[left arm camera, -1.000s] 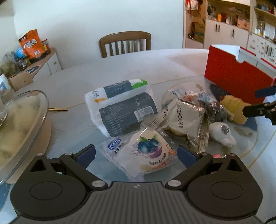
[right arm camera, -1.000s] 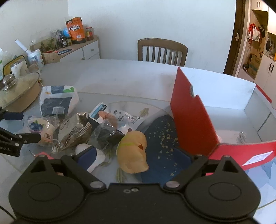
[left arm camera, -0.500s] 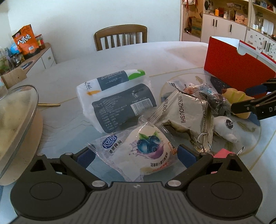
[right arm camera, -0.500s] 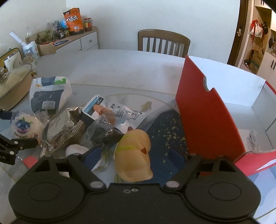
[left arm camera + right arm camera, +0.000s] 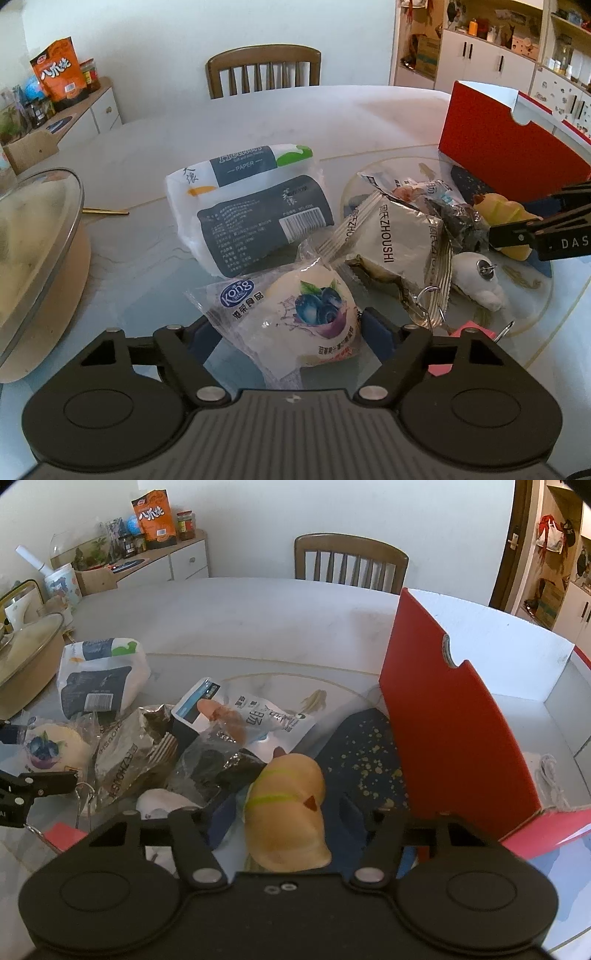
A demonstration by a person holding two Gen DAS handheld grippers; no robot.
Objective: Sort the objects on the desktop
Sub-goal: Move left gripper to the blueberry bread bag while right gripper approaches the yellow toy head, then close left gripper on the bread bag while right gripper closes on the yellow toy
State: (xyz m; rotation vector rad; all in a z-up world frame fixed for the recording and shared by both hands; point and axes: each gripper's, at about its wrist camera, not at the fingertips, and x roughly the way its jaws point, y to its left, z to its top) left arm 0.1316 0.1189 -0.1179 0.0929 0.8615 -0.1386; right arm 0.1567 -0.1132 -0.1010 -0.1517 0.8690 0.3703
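Note:
A pile of objects lies on the round table. My left gripper (image 5: 291,332) is open, its jaws on either side of a blueberry bun packet (image 5: 303,317), which also shows in the right wrist view (image 5: 48,747). My right gripper (image 5: 284,812) is open around a yellow duck toy (image 5: 288,805), which also shows in the left wrist view (image 5: 506,218). A tissue pack (image 5: 251,206), a silver ZHOUSHI snack bag (image 5: 391,240) and a white toy with a keyring (image 5: 476,280) lie between them.
An open red and white box (image 5: 450,716) stands at the right, with a white cable (image 5: 550,775) inside. A glass-lidded pot (image 5: 33,236) sits at the left. A wooden chair (image 5: 264,72) stands behind the table. A pink note (image 5: 472,330) lies near the keyring.
Both grippers have moved forward and down. The blueberry bun packet now sits between the left jaws, and the duck toy sits between the right jaws.

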